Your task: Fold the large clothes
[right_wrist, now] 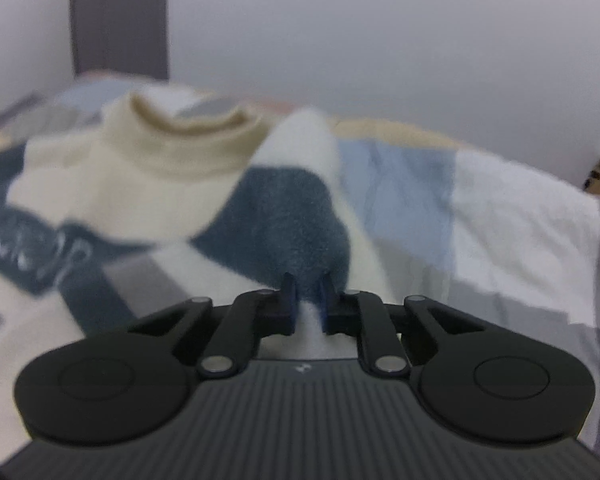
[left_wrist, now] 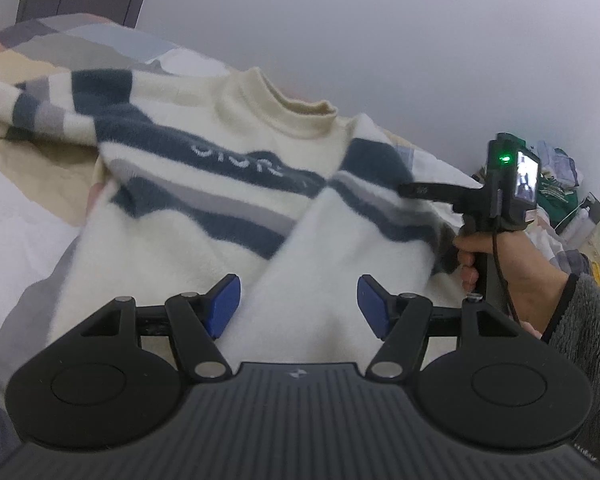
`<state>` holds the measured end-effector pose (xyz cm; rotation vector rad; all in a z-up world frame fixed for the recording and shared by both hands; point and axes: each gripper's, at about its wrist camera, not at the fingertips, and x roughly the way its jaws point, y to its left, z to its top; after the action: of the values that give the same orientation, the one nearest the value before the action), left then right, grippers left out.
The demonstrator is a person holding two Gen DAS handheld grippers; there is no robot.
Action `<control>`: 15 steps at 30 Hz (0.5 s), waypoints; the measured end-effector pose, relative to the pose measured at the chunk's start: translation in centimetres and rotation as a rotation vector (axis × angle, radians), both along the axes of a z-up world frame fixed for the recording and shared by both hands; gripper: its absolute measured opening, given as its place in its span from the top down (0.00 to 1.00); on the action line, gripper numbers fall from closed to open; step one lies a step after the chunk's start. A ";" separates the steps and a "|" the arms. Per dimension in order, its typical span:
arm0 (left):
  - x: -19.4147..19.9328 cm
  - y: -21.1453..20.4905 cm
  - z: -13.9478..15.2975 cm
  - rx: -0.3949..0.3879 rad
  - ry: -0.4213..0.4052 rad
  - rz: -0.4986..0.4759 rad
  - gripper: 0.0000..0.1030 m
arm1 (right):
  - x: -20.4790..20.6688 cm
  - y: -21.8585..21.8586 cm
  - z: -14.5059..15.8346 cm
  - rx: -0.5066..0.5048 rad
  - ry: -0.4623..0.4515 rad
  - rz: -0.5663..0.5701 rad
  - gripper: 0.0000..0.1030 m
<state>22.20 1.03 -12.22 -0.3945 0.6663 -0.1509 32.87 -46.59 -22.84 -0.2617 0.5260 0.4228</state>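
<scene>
A cream sweater (left_wrist: pixel 204 184) with dark-blue and grey stripes and a high collar lies face up on the bed, one sleeve folded across its front. My left gripper (left_wrist: pixel 299 304) hovers over the sweater's lower part, open, its blue pads (left_wrist: pixel 224 304) wide apart and clear of the folded sleeve between them. My right gripper (right_wrist: pixel 307 284) is shut on the sweater (right_wrist: pixel 276 216), pinching a fold of its dark-blue stripe at the shoulder. In the left wrist view the right gripper (left_wrist: pixel 410 191) reaches onto the sweater's right edge, held by a hand (left_wrist: pixel 512 256).
A patchwork bed cover (right_wrist: pixel 480 216) in blue, white and beige lies under the sweater. A plain wall runs behind, with a dark grey panel (right_wrist: pixel 120 16) at the far left. Clutter with a green bag (left_wrist: pixel 556 196) sits beyond the bed's right end.
</scene>
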 end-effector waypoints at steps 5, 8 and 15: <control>0.0 -0.7 -0.2 0.014 -0.003 -0.030 0.32 | 1.8 -3.8 1.3 0.080 -0.065 -0.182 0.87; 0.5 -1.2 -0.9 0.025 0.013 -0.050 0.32 | 3.6 -5.8 -0.1 0.124 -0.018 -0.242 0.87; 1.7 -1.8 -3.5 0.121 0.123 -0.053 0.32 | 3.7 -6.4 -1.7 0.138 -0.023 -0.267 0.83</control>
<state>23.95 -0.78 -15.76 -0.2713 0.8036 -0.1365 36.59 -52.96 -24.54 -0.0620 0.4989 0.1951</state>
